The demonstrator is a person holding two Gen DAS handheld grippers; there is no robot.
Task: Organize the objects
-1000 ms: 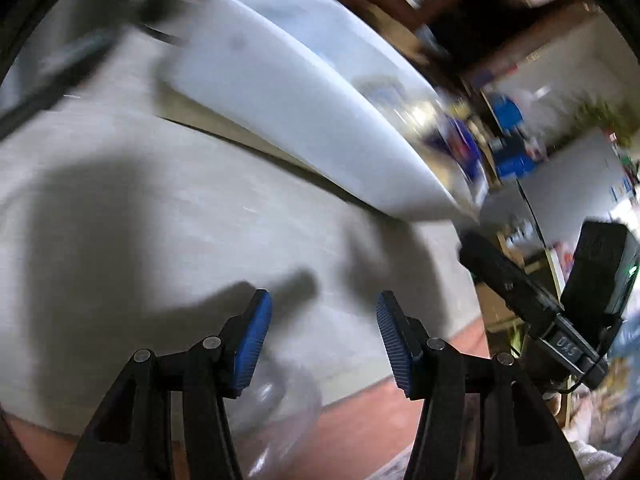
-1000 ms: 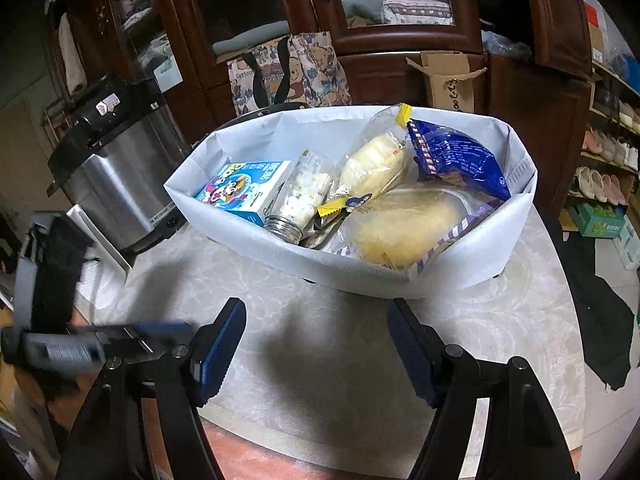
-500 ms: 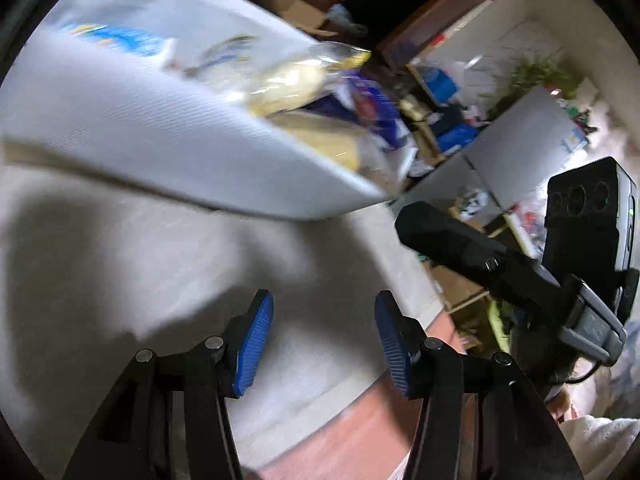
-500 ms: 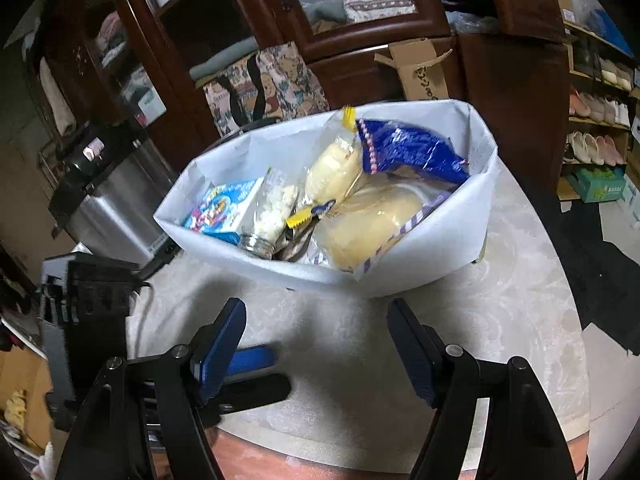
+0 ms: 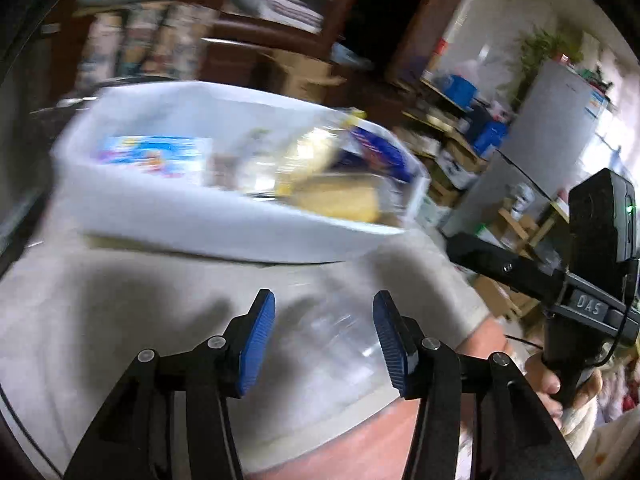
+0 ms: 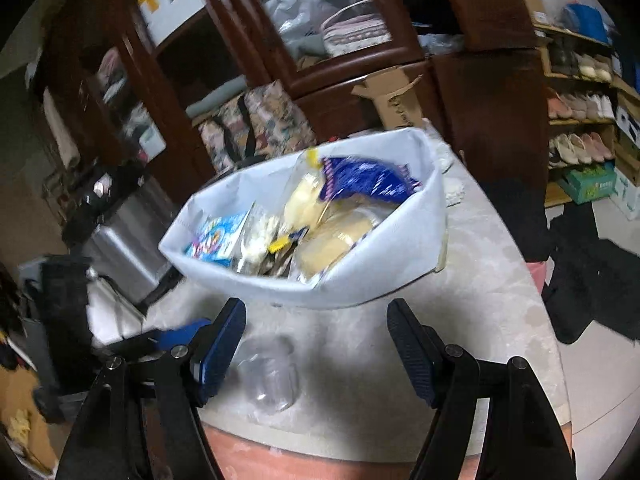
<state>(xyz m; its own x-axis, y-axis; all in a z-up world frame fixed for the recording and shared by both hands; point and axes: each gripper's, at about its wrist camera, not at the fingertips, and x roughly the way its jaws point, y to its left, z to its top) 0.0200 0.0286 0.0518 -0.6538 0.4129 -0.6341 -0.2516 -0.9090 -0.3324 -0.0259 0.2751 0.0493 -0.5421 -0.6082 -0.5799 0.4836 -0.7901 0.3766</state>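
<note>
A white fabric basket (image 6: 384,276) stands on the pale tablecloth, holding a blue box (image 6: 218,234), bagged yellow bread (image 6: 332,240) and a blue snack bag (image 6: 368,180). It also shows, blurred, in the left wrist view (image 5: 192,224). A clear plastic jar (image 6: 272,372) lies on the cloth near the table's front edge. In the left wrist view the jar (image 5: 340,344) lies between and just beyond my open left gripper (image 5: 324,344). My right gripper (image 6: 316,348) is open and empty, with the jar below its left finger.
A steel cooker (image 6: 120,232) stands left of the basket. A dark wood cabinet (image 6: 320,40) rises behind the table. Shoe shelves (image 6: 580,120) are at the right. The table's front edge (image 6: 360,456) is close to both grippers.
Both views have swung. The clear jar now lies in front of my left gripper and shows in the right wrist view. The left gripper has come closer to the right one.
</note>
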